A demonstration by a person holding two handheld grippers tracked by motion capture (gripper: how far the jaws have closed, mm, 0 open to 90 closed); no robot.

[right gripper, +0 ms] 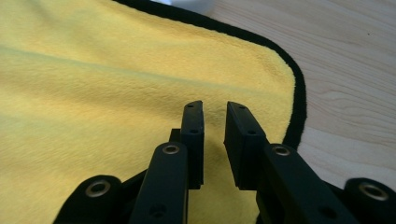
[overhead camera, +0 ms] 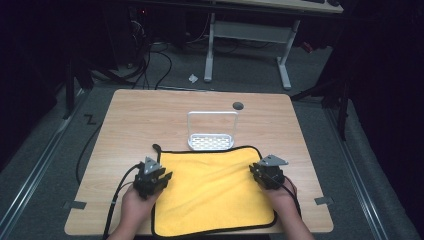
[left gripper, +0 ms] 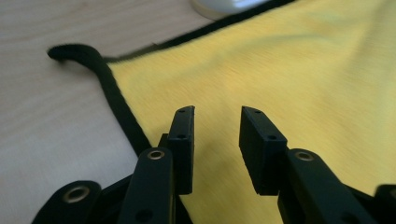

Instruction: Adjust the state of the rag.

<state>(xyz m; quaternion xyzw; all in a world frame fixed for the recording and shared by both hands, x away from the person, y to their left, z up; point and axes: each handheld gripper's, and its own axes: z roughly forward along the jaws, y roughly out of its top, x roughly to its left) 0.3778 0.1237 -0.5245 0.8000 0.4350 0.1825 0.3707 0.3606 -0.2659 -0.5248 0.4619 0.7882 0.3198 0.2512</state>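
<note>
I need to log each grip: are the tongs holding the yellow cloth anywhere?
Nothing held. The left tongs and right tongs stand open above the yellow cloth.

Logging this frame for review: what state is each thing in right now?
yellow cloth: spread flat on the table, unfolded, black hem loop sticking out at its far left corner.
white rack: upright, empty, just beyond the cloth's far edge.
left hand-held gripper: jaws apart over the cloth's left edge, nothing between them.
right hand-held gripper: jaws narrowly apart over the cloth's right edge, nothing clamped.
table: bare wood around the cloth.
</note>
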